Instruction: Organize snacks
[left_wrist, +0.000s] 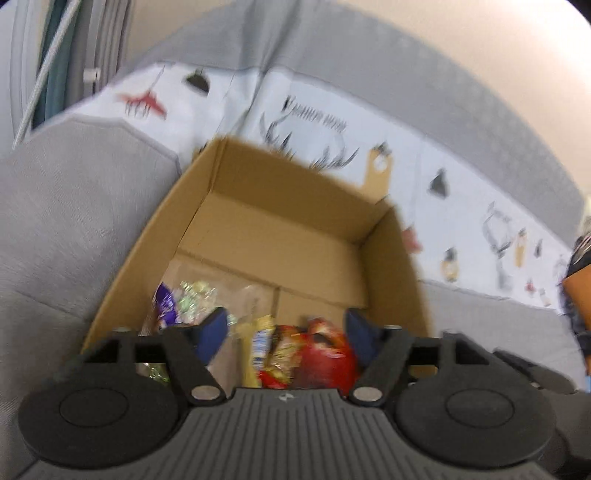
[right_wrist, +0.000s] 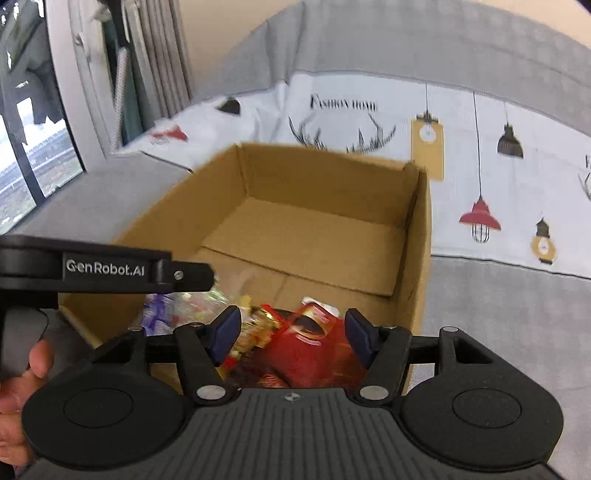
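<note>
Two grippers are hovering over the near end of the cardboard box (left_wrist: 280, 229) on the grey sofa (left_wrist: 70, 221). I'm seeing the left gripper (left_wrist: 284, 334) spread wide, gripping nothing. Same for the right gripper (right_wrist: 291, 334), fingers apart above the red snack bag (right_wrist: 306, 350). Snacks are piling up low in the frame: a purple packet (left_wrist: 164, 304) at lower left, shiny wrappers (left_wrist: 195, 295) beside it. Everything's blurry, though.

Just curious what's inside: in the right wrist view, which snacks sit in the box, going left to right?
In the cardboard box: purple wrapper → shiny silvery wrappers → gold and red wrappers → big red packet.
</note>
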